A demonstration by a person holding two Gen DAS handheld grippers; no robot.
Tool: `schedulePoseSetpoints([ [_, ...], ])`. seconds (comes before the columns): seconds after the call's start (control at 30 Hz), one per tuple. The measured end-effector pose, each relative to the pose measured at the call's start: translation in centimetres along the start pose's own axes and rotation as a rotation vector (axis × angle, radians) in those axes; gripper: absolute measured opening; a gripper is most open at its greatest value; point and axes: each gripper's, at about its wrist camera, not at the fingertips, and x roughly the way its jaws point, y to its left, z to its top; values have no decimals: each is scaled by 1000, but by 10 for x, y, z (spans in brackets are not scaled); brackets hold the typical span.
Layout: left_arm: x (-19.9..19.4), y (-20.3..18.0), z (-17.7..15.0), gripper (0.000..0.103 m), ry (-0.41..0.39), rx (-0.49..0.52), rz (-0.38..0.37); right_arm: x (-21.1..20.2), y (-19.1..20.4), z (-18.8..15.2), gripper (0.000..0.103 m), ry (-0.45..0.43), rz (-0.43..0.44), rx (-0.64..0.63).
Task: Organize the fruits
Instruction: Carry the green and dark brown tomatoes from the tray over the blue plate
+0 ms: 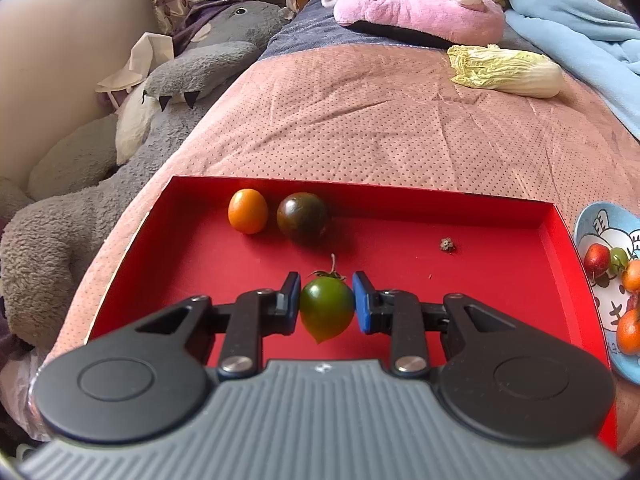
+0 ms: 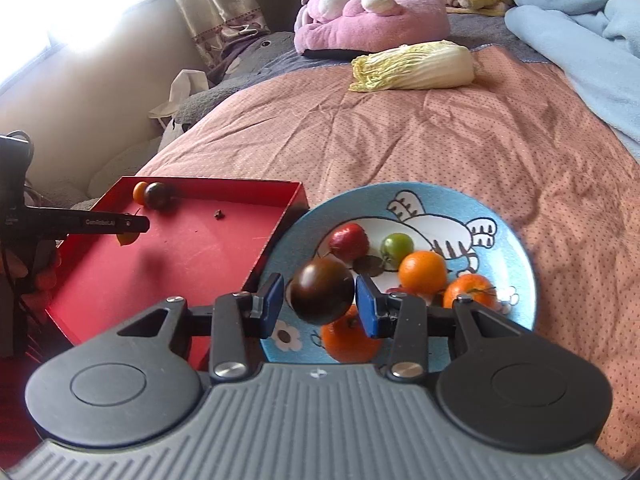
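Left wrist view first: the left gripper [image 1: 326, 302] has its blue pads clamped on a green tomato [image 1: 327, 312], stem up, held above the near middle of the red tray [image 1: 556, 248]. Beyond it, by the tray's far wall towards the left corner, an orange tomato [image 1: 247, 211] sits just beside a dark tomato [image 1: 303, 218], and a little dried scrap [image 1: 447, 245] lies towards the far right side. Over to the right wrist view, where the right gripper [image 2: 322, 298] is gripping a dark purple-brown tomato [image 2: 322, 292], lifted over the left part of the blue cartoon plate [image 2: 516, 236], which touches the tray's right edge. On the plate: a red fruit [image 2: 349, 241], a small green tomato [image 2: 396, 249], and three orange fruits, one [image 2: 422, 272] near the middle, one [image 2: 470, 290] towards the right rim, one [image 2: 350, 340] at the near rim under the held tomato. Out on the pink bedspread [image 2: 460, 148], a napa cabbage [image 2: 412, 67] lies at the far end.
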Motion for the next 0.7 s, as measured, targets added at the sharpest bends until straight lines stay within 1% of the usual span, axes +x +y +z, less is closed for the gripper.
schedulePoseSetpoints([
  [0.17, 0, -4, -1, 31, 2, 10, -9, -4, -13, -1, 46, -10, -31, 18],
  [0.4, 0, -5, -1, 31, 0, 13, -9, -8, -22, 5, 46, -31, -53, 28],
  [0.7, -1, -4, -1, 31, -7, 16, -27, -3, -16, -3, 46, -9, -69, 10],
])
